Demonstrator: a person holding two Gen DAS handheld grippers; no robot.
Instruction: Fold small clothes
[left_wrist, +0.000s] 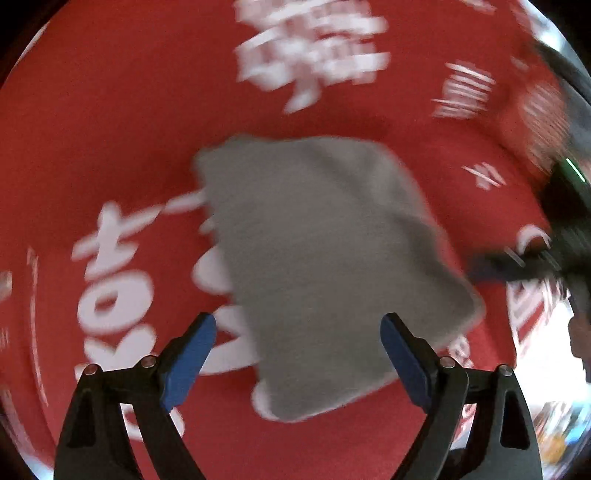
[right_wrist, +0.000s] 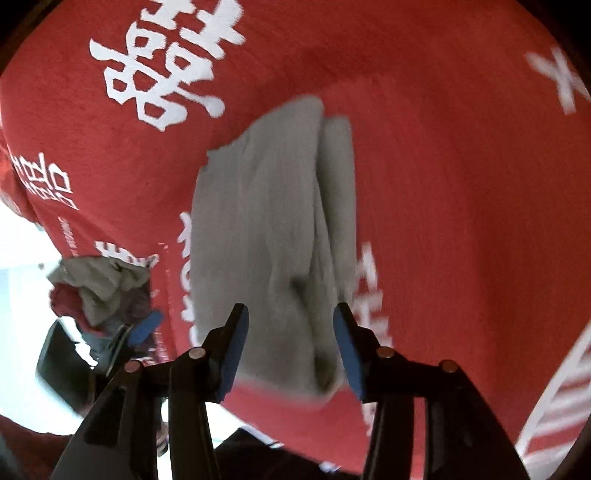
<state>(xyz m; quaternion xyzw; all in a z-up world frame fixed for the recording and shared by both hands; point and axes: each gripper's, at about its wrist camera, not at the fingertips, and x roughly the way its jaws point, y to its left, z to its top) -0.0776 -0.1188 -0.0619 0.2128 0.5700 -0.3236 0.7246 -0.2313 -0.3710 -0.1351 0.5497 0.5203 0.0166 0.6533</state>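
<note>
left claw (left_wrist: 298, 354): wide open, empty
right claw (right_wrist: 290, 347): half open, empty
cloth (left_wrist: 325, 266): folded, 12 o'clock of pads
risk: pad (right_wrist: 347, 350) snags edge, fold opens

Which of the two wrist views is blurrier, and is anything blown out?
Left wrist view: heavy motion smear across the red cloth with white printed characters and the folded grey garment; only the left gripper stays sharp. Right wrist view: milder blur, the characters readable, the garment's folds visible; the bright area past the cloth's lower-left edge is overexposed. Both show strong fisheye curvature.
</note>
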